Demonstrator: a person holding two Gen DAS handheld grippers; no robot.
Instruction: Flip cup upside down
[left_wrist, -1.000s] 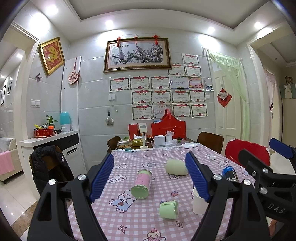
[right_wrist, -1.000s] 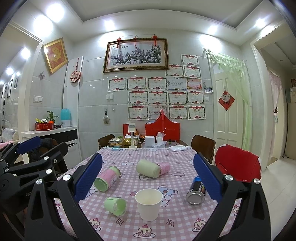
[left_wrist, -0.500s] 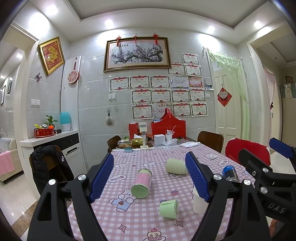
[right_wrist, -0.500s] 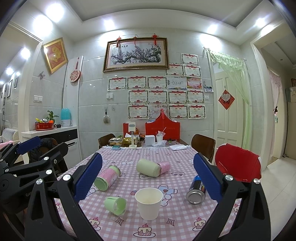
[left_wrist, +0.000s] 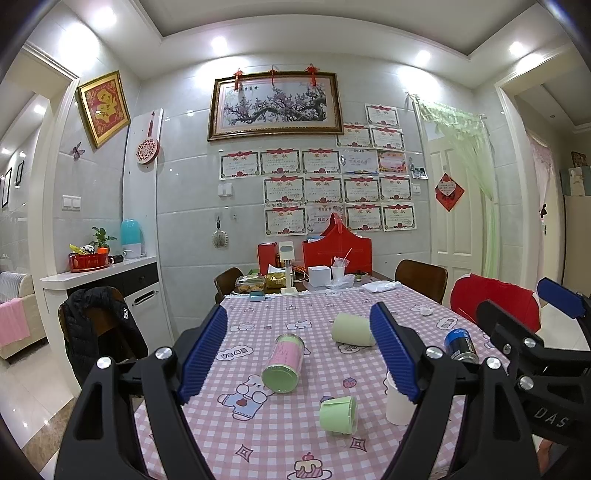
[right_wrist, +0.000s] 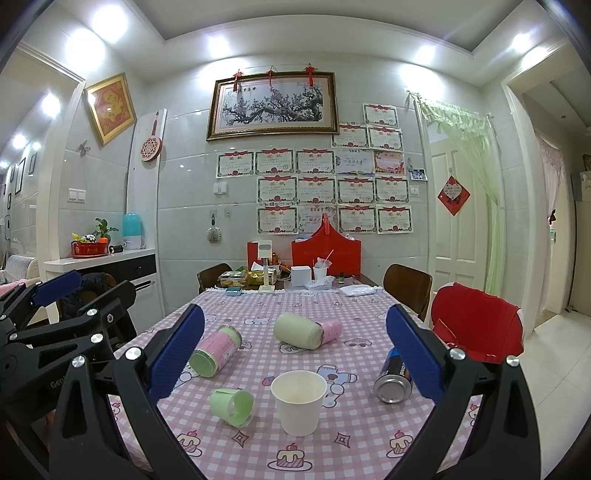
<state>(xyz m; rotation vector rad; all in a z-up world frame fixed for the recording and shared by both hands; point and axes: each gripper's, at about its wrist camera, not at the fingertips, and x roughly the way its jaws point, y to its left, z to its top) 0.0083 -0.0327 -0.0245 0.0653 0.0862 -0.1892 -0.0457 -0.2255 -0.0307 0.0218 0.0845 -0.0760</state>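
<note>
A white paper cup stands upright, mouth up, near the front of the pink checked table. In the left wrist view it is partly hidden behind a blue finger pad. My right gripper is open and empty, held above and short of the cup. My left gripper is open and empty, to the left of the cup. A small green cup lies on its side left of the white cup; it also shows in the left wrist view.
A pink and green jar lies on its side, a pale green bottle lies further back, and a blue can lies to the right. Boxes and a red bag crowd the far end. Chairs stand around.
</note>
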